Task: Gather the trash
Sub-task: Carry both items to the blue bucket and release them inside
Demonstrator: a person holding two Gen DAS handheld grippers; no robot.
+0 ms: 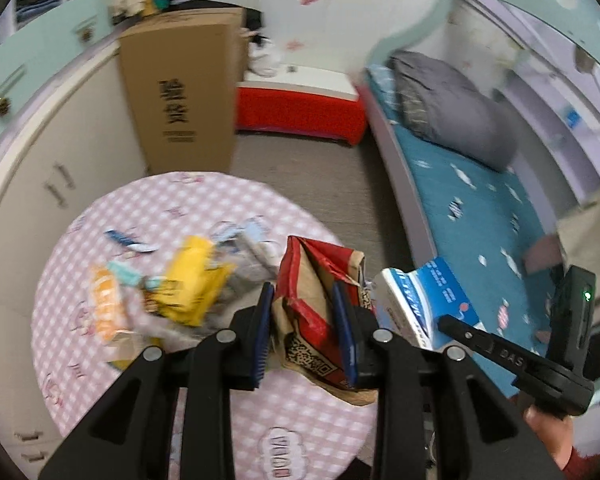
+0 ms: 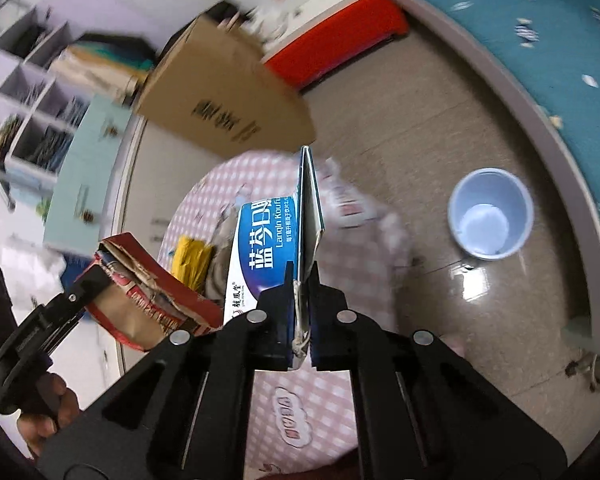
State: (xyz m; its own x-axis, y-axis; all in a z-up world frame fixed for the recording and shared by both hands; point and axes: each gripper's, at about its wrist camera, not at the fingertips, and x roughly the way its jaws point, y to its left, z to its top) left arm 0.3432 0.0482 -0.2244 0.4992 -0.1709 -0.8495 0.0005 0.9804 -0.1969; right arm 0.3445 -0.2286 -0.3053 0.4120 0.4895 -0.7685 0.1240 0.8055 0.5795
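Left gripper [image 1: 306,330] jaws clamp the torn red carton [image 1: 314,300]; right gripper [image 2: 301,320] jaws pinch the blue box [image 2: 268,248] by its thin flap above the worktop [image 2: 320,412]. Risk: flap tears, missing the bin [image 2: 490,214] on the floor.

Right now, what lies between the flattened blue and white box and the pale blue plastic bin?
Right wrist view: the pink checked tablecloth's edge, then bare floor.
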